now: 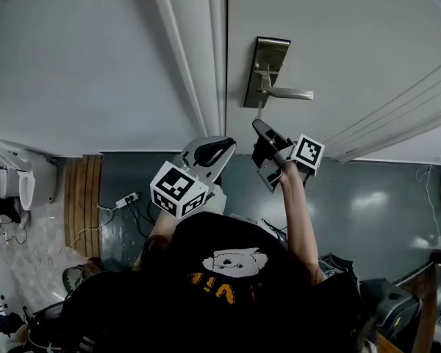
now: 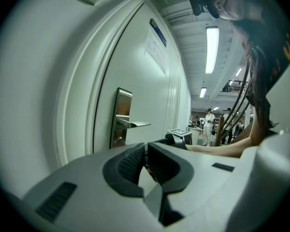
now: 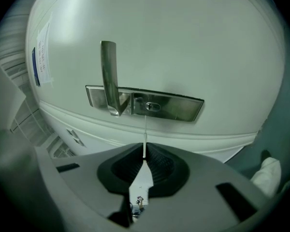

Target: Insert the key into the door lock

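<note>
A brushed-metal lock plate [image 1: 265,70] with a lever handle [image 1: 288,93] is fixed to the white door [image 1: 353,43]. My right gripper [image 1: 259,126] is shut on a thin key [image 3: 145,135], which points straight at the plate. In the right gripper view the key's tip ends just under the oval keyhole [image 3: 152,106], beside the handle [image 3: 108,76]; whether they touch is unclear. My left gripper [image 1: 222,145] hangs lower left of the lock, shut with nothing held. From the left gripper [image 2: 146,151] view the plate [image 2: 121,117] appears side-on.
The door frame [image 1: 198,57] runs left of the lock, with a white wall [image 1: 73,57] beyond it. A paper notice [image 3: 41,57] is stuck on the door. A power strip with cables [image 1: 125,198] lies on the grey floor, and clutter [image 1: 15,190] sits at the left.
</note>
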`<state>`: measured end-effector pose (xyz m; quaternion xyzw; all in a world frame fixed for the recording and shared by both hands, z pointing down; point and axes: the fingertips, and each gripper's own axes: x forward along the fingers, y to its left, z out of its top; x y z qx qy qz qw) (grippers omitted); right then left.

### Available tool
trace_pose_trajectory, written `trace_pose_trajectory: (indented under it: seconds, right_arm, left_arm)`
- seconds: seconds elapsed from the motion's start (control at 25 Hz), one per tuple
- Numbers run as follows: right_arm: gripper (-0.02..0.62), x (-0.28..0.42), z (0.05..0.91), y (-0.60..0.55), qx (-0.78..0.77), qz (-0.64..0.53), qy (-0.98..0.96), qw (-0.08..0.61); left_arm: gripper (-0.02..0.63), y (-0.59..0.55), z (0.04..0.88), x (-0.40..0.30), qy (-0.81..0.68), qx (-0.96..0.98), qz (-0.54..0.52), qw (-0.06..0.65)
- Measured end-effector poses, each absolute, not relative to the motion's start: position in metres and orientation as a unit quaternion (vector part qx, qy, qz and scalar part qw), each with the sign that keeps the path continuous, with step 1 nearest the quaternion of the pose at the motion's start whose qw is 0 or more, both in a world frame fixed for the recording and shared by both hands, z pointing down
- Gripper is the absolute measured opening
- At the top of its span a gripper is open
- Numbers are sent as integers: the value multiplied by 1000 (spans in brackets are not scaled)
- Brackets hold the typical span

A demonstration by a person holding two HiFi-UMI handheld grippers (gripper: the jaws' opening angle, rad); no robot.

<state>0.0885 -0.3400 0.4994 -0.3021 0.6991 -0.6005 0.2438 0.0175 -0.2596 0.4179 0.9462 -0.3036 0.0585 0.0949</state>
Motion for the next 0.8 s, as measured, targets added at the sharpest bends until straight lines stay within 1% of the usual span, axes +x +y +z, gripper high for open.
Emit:
trace_pose_trajectory:
  seconds: [0.52, 0.8]
  right_arm:
    - [20, 91, 492, -359, -284, -606, 691, 274]
    - [20, 88, 498, -363, -274, -618, 682, 280]
  left_arm:
    - [25, -262, 417, 15, -295, 950, 52, 88]
    - [25, -259, 417, 11, -296, 950, 52, 86]
